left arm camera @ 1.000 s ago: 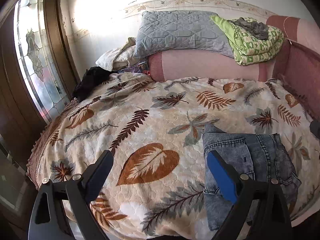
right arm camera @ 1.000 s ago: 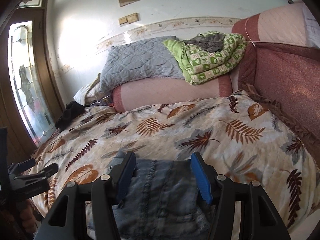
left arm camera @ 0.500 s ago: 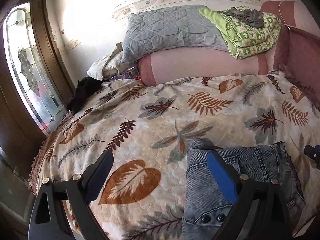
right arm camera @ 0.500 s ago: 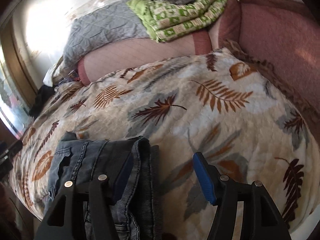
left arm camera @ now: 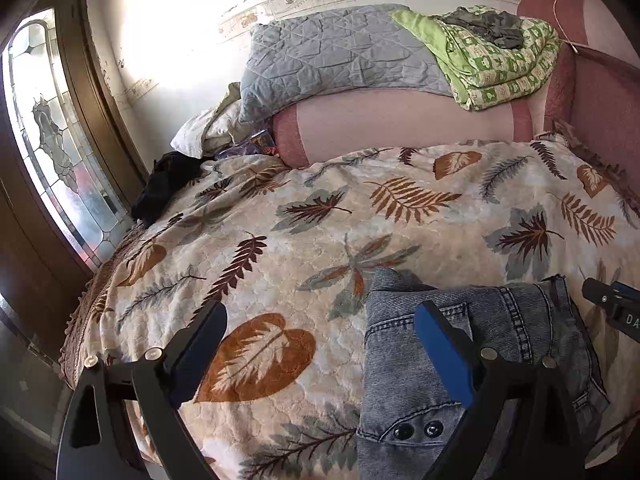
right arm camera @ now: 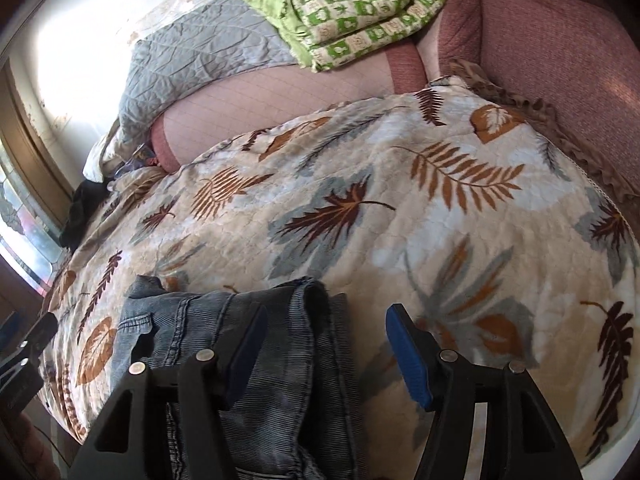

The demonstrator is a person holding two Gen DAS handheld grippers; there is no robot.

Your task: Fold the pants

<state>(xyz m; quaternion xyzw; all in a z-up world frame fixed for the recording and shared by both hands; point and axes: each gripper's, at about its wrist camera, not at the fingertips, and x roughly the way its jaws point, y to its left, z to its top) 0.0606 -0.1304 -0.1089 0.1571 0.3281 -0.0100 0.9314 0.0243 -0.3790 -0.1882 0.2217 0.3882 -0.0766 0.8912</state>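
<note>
Folded blue denim pants (left arm camera: 472, 344) lie on the leaf-print bedspread (left arm camera: 320, 240) near the bed's front edge. My left gripper (left arm camera: 320, 336) is open and empty, with its right finger over the pants' left edge. In the right wrist view the pants (right arm camera: 272, 344) lie at lower left. My right gripper (right arm camera: 326, 340) is open and empty, with its left finger over the pants and its right finger over bare bedspread (right arm camera: 400, 208). The right gripper's tip (left arm camera: 612, 304) shows at the left wrist view's right edge.
A pink bolster (left arm camera: 400, 124) lies at the bed's head with a grey quilted pillow (left arm camera: 332, 52) and a green folded blanket (left arm camera: 496, 60) on it. A dark garment (left arm camera: 164, 184) lies at the bed's left. A glass door (left arm camera: 52, 152) stands left. A red padded headboard (right arm camera: 560, 64) runs along the right.
Both grippers have shifted over the bed. The right gripper swung right and lower, so the pants went from between its fingers to its left. The pants sit slightly lower in the left view.
</note>
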